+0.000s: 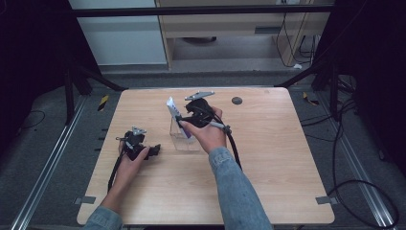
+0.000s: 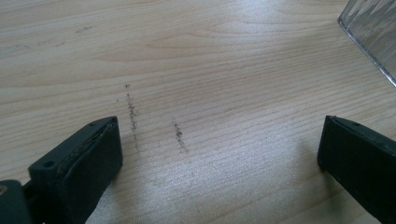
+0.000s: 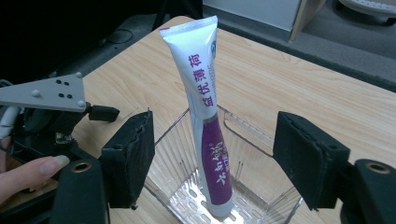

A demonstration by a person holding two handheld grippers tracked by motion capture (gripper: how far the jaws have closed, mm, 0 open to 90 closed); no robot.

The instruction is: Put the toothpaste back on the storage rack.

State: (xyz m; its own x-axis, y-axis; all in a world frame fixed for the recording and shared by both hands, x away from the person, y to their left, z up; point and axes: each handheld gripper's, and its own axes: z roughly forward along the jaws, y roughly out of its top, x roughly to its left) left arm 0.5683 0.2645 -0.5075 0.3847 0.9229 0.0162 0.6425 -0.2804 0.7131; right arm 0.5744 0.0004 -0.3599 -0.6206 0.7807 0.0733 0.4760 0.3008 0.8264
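Observation:
A white and purple toothpaste tube [image 1: 173, 109] [image 3: 201, 79] stands cap-down and leaning in a clear plastic container [image 1: 184, 139] [image 3: 243, 126] near the table's middle. My right gripper [image 1: 183, 120] [image 3: 217, 137] is held just above the container with its jaws open on either side of the tube, and neither pad touches it. My left gripper [image 1: 152, 152] [image 2: 219, 154] rests low on the wood to the left of the container, open, with bare tabletop between its jaws. A corner of the container [image 2: 373, 32] shows in the left gripper view.
The wooden table [image 1: 268, 158] has a small dark round mark [image 1: 236, 100] at the back right of the container. Dark scuff marks [image 2: 133, 116] lie on the wood by my left gripper. Black frame legs and cables [image 1: 354, 182] surround the table.

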